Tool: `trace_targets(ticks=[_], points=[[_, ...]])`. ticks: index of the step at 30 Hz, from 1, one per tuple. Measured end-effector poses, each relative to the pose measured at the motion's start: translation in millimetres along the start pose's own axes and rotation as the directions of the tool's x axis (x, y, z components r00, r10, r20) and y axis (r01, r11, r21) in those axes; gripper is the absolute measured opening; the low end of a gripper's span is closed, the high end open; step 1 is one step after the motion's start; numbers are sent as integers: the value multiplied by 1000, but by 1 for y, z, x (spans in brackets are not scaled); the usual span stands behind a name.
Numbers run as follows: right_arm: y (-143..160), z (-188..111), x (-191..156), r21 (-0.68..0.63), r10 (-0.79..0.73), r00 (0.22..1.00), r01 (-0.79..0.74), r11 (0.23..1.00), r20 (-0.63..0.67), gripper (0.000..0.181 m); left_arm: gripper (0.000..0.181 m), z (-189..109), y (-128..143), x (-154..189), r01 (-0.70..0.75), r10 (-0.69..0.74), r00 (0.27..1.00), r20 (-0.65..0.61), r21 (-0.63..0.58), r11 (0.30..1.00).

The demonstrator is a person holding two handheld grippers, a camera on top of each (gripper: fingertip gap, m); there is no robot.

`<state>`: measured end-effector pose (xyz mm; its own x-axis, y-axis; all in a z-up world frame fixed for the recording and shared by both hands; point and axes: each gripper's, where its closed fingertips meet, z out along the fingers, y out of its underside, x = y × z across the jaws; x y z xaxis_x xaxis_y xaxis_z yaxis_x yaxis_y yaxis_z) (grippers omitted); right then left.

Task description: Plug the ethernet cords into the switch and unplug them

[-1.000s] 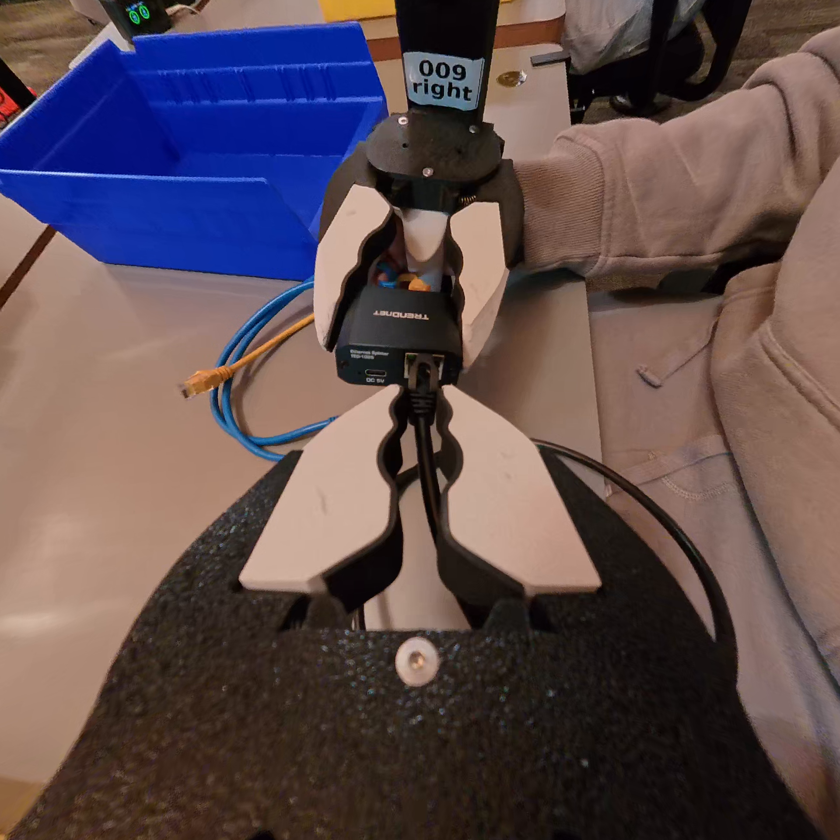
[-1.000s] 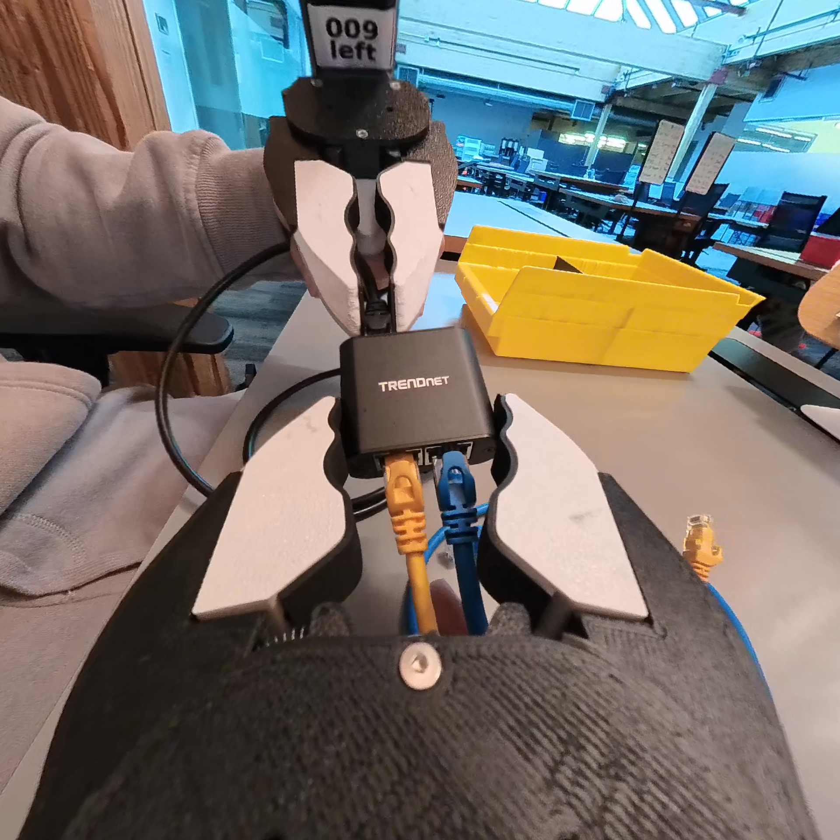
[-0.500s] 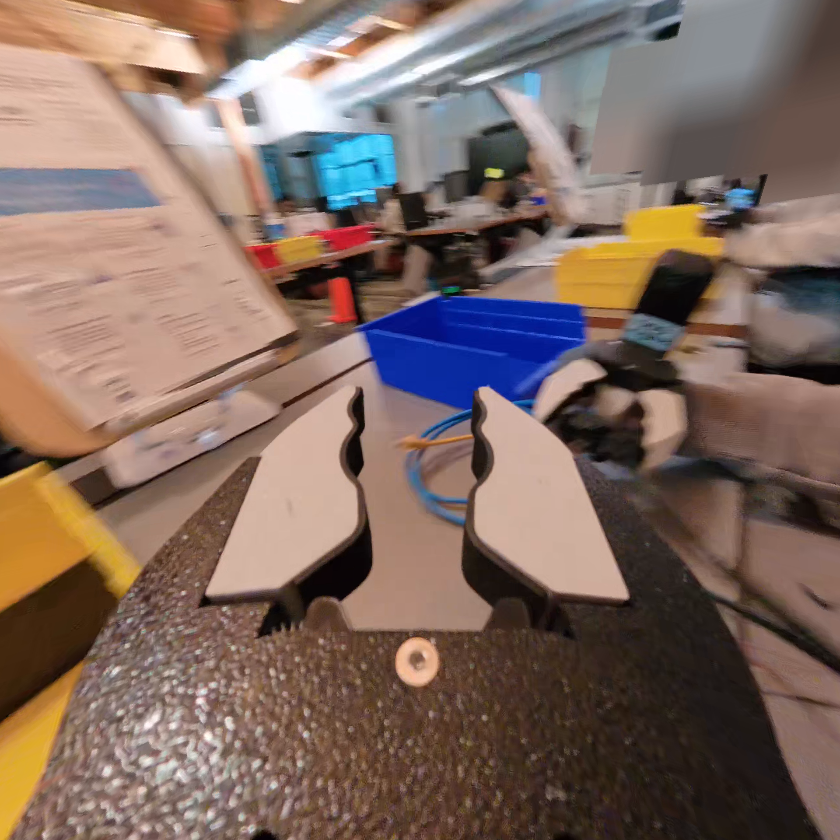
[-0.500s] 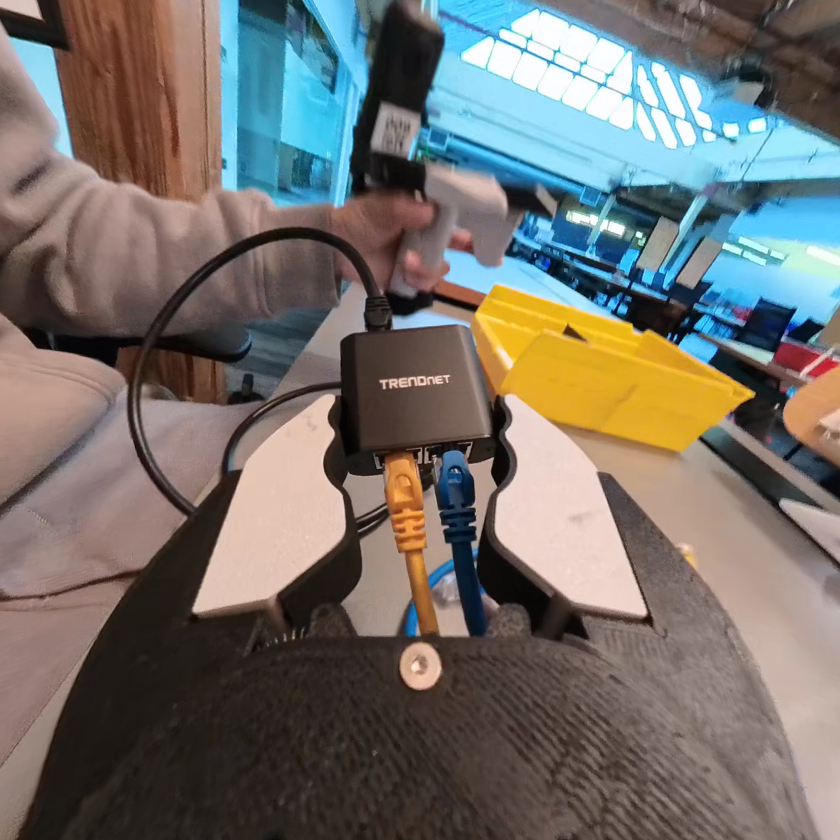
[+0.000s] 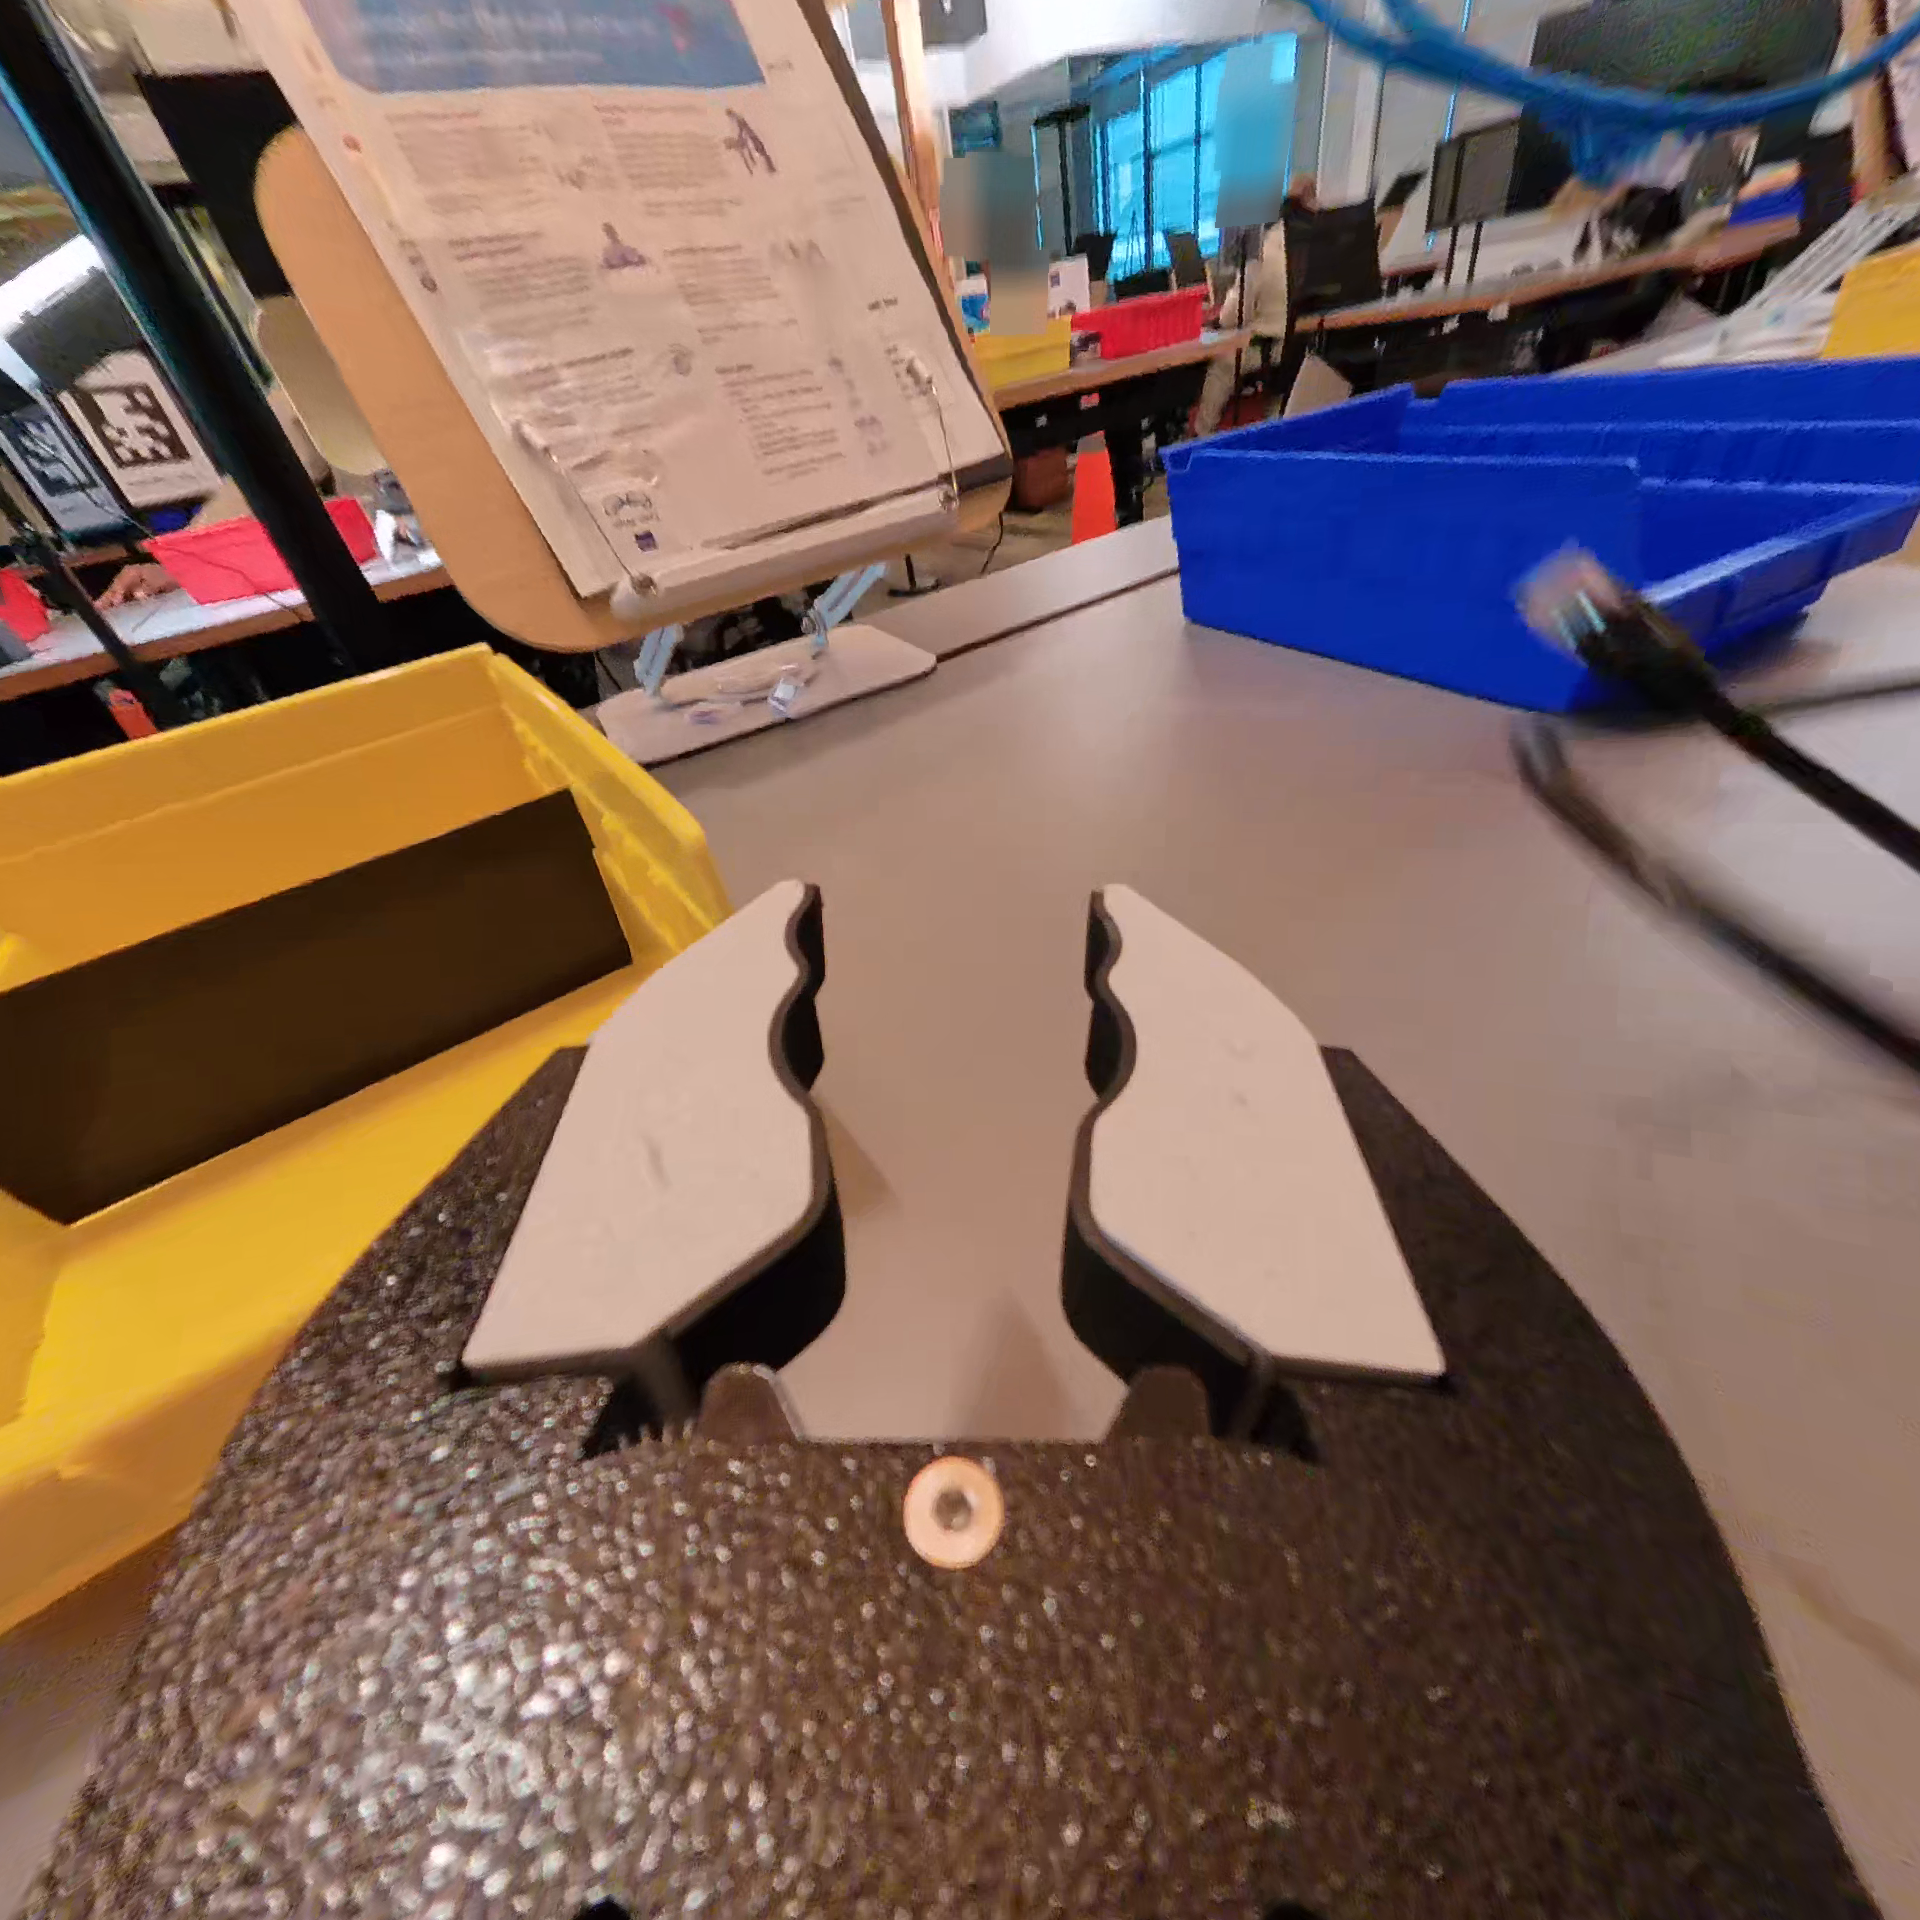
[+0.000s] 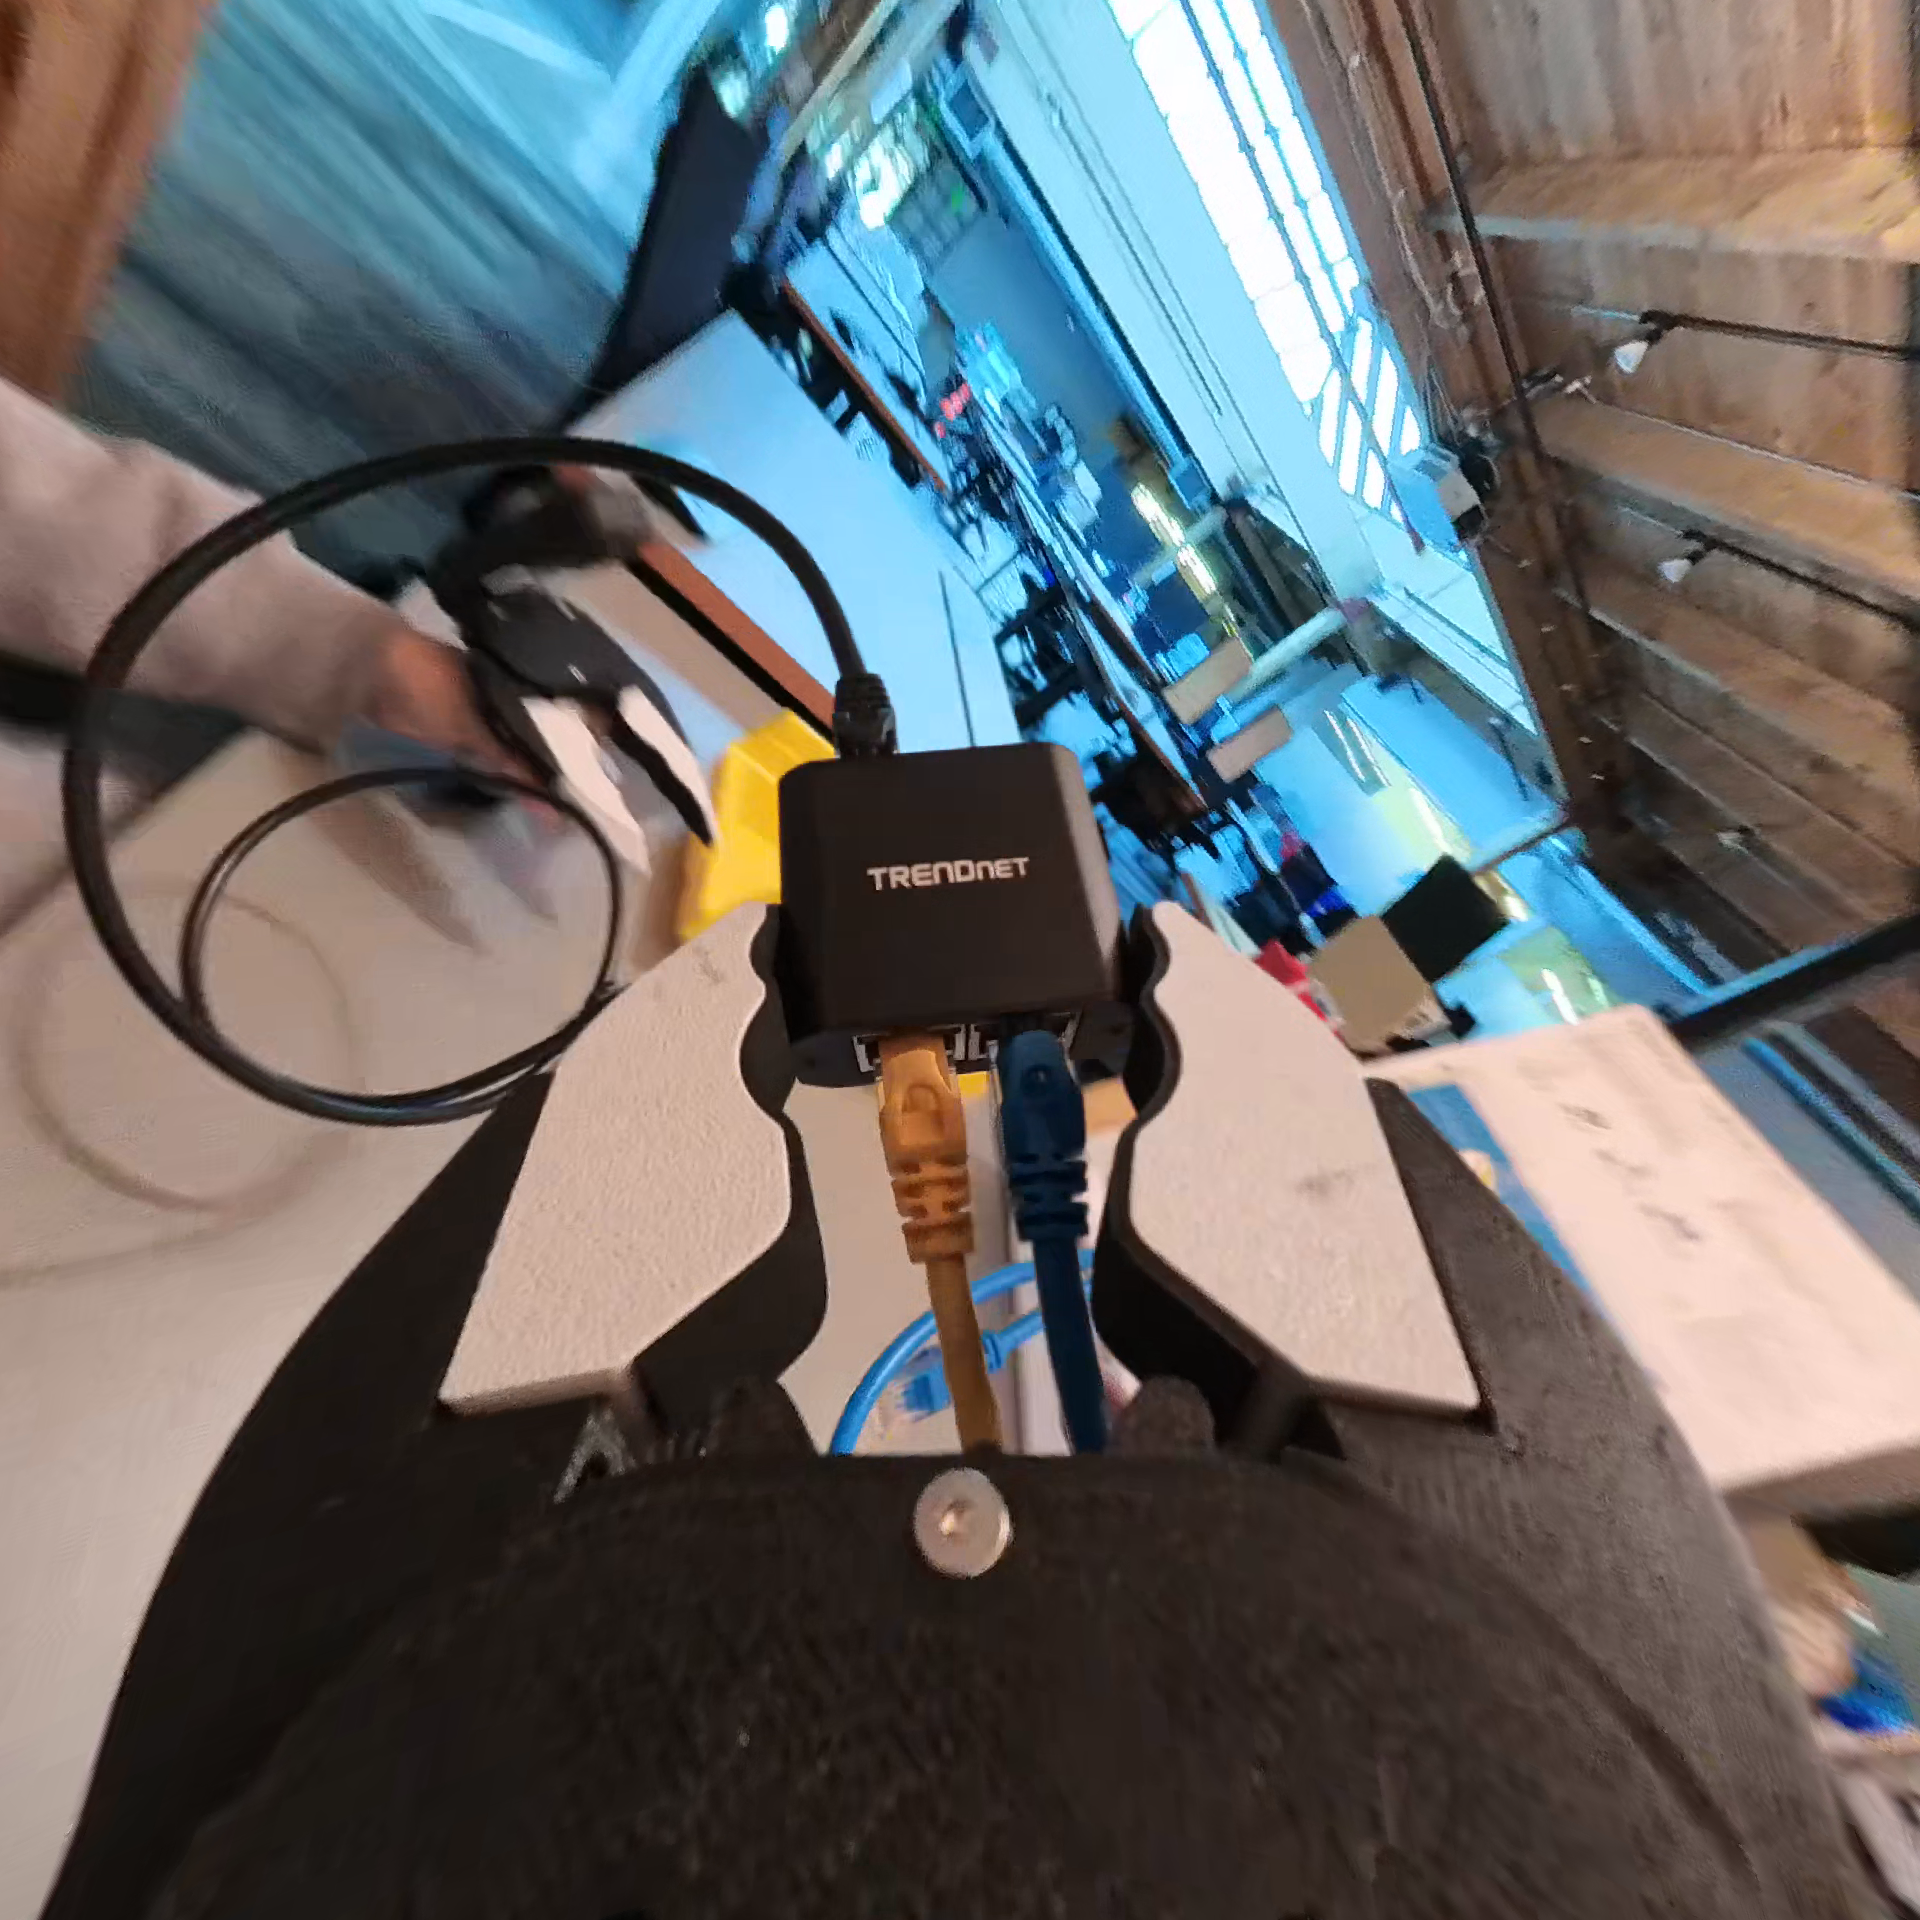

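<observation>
My right gripper (image 6: 956,920) is shut on the black switch (image 6: 951,831) and holds it raised and tilted. An orange cord (image 6: 925,1153) and a blue cord (image 6: 1044,1153) are plugged into its near side. A black cord (image 6: 862,707) is plugged into its far side and loops to the left. My left gripper (image 5: 951,904) is open and empty over the grey table (image 5: 1039,748). It also shows blurred in the right wrist view (image 6: 623,758), left of the switch. The black cord's free plug (image 5: 1579,613) lies to its right, and the blue cord (image 5: 1579,104) hangs across the top.
A yellow bin (image 5: 260,790) stands close on the left of my left gripper. A blue bin (image 5: 1507,520) stands at the far right. A document stand with papers (image 5: 644,312) is at the back. A person's sleeve (image 6: 156,582) is at the left. Left tips to right tips: about 30 cm.
My left gripper let go of the black cord's plug, opened and swung away left toward the yellow bin. My right gripper lifted and tilted the switch with the cords still in it.
</observation>
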<state>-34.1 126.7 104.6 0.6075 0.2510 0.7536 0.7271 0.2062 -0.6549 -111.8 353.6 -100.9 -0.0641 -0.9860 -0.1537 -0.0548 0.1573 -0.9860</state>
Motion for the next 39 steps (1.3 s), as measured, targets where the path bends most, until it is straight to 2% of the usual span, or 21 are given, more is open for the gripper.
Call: trace_targets(ticks=[4,7,9,11,15,17,20,22,24,27,31,35,39], points=[[25,-52,65,-254,-161,985,141,957,-61,63,43,-11,-11,-5,-3,-1,999,37,101,995],[52,-92,100,-509,-293,956,249,824,-6,63,41,-13,-14,-4,0,-3,1000,29,124,992],[65,-114,119,-631,-339,940,285,721,37,63,41,-12,-12,-3,-1,-1,1000,23,112,994],[68,-132,135,-689,-361,931,299,660,58,63,41,-11,-11,-2,-3,1,1000,16,99,995],[61,-152,158,-722,-379,924,292,627,44,63,41,-10,-10,-1,-11,10,1000,12,94,996],[73,-164,163,-771,-373,925,284,570,65,63,41,-10,-11,-1,-12,11,1000,12,97,995],[113,-171,149,-834,-321,934,302,461,160,63,40,-10,-10,-1,-11,10,1000,11,96,995],[145,-170,127,-863,-263,931,341,374,254,63,40,-10,-10,-1,-13,12,1000,12,94,995],[173,-159,101,-860,-224,918,387,333,326,63,40,-9,-10,-1,-16,15,1000,11,92,996],[209,-137,59,-852,-144,923,384,356,357,63,39,-9,-10,0,-18,17,1000,11,94,995],[258,-121,17,-875,-44,957,280,396,287,64,38,-12,-12,-1,-18,16,1000,17,113,993],[296,-126,1,-916,69,989,93,391,130,64,37,-12,-12,1,-33,31,999,15,113,993],[322,-135,-5,-937,132,981,90,337,142,64,37,-10,-11,4,-52,52,999,11,100,994]])
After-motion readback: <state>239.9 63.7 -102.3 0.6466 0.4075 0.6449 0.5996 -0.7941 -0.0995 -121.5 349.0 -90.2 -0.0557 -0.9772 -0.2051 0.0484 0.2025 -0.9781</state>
